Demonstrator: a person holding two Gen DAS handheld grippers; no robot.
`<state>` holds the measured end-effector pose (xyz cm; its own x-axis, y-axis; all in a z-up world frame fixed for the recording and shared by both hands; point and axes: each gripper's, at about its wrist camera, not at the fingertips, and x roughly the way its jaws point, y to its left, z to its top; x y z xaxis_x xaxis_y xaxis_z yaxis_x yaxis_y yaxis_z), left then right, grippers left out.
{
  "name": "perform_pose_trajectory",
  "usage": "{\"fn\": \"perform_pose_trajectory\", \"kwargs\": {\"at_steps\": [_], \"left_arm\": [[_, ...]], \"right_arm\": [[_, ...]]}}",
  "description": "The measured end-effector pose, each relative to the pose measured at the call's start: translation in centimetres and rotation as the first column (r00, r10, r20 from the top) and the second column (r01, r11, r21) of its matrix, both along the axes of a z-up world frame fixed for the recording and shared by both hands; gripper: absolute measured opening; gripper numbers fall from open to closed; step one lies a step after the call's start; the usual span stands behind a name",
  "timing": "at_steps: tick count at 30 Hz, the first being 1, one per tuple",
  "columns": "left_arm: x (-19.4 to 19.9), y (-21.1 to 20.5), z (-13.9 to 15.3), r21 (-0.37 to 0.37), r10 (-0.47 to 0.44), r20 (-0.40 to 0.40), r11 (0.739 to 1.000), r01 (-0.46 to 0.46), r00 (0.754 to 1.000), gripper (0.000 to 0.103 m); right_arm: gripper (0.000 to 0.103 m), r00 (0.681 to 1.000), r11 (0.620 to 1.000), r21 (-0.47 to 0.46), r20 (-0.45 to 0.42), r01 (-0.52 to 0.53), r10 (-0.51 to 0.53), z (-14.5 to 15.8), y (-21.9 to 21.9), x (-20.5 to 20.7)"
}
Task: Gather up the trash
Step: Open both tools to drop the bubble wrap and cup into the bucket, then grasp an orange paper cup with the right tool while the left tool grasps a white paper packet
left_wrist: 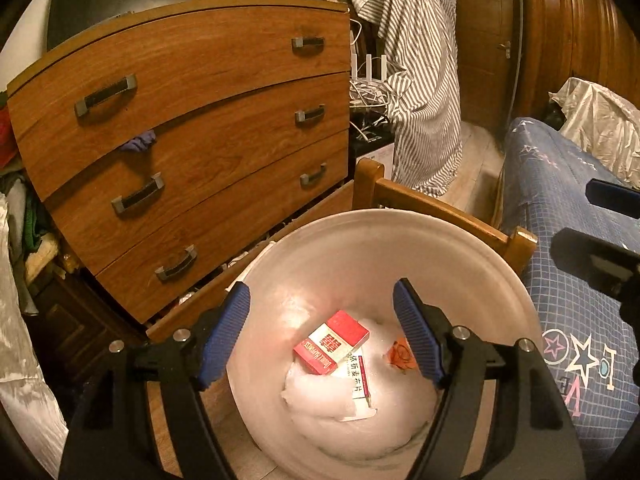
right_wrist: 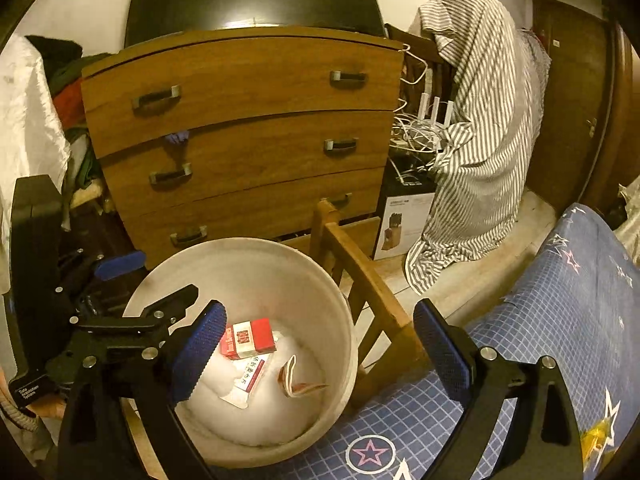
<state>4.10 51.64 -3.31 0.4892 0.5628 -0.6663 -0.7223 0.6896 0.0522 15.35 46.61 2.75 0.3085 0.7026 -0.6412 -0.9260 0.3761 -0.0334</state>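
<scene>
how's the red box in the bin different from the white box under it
The red box is thick and chunky; the white box looks flatter and thinner. The red box lies on top, fully visible; the white box is partly covered by it. The red one has a white band, the white one a red stripe. Both lie in the white bin on crumpled white stuff.

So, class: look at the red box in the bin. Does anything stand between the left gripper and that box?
Nothing visible does. The left gripper hangs open above the bin, and the red box lies uncovered on top of the white trash, in plain view between the fingers. The bin has no lid on.
</scene>
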Motion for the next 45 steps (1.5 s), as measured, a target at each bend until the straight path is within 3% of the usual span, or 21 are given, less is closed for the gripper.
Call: {"fn": "perform_pose_trajectory", "kwargs": {"at_steps": [8,13,20,23,31,35,41,45], "left_arm": [[-0.3,-1.2,0.5,0.022,0.021,0.007,1.0,-0.021,1.0,0.071],[0.0,-3.9,1.4,0.044,0.003,0.032,0.999,-0.004,0.999,0.071],[2.3,-12.0,2.6,0.069,-0.116,0.108,0.992,0.109,0.987,0.072],[3.7,-15.4,2.6,0.072,-0.171,0.129,0.984,0.162,0.977,0.077],[7.8,-25.4,1.2,0.064,-0.361,0.09,0.932,0.356,0.928,0.08],[9.5,-29.6,0.3,0.059,-0.432,0.071,0.902,0.429,0.899,0.08],[12.1,-36.0,-0.2,0.05,-0.538,0.066,0.843,0.535,0.841,0.08],[13.5,-39.8,-1.0,0.03,-0.609,0.057,0.793,0.608,0.791,0.08]], "right_arm": [[0.094,0.994,0.994,0.081,0.078,0.071,-0.077,1.3,-5.2,-0.4],[0.094,0.968,0.966,0.195,0.146,0.172,-0.202,2.5,-11.5,-0.5],[0.094,0.86,0.883,0.337,0.283,0.326,-0.425,2.5,-23.1,-1.5],[0.094,0.814,0.848,0.353,0.294,0.395,-0.502,1.9,-28.5,-1.0],[0.094,0.7,0.721,0.325,0.2,0.612,-0.685,-1.1,-44.0,2.0],[0.094,0.625,0.63,0.319,0.134,0.707,-0.769,-2.3,-52.4,3.4],[0.094,0.534,0.505,0.302,-0.013,0.808,-0.846,-4.5,-63.4,5.3],[0.094,0.474,0.429,0.246,-0.165,0.869,-0.865,-7.0,-68.9,8.8]]}}
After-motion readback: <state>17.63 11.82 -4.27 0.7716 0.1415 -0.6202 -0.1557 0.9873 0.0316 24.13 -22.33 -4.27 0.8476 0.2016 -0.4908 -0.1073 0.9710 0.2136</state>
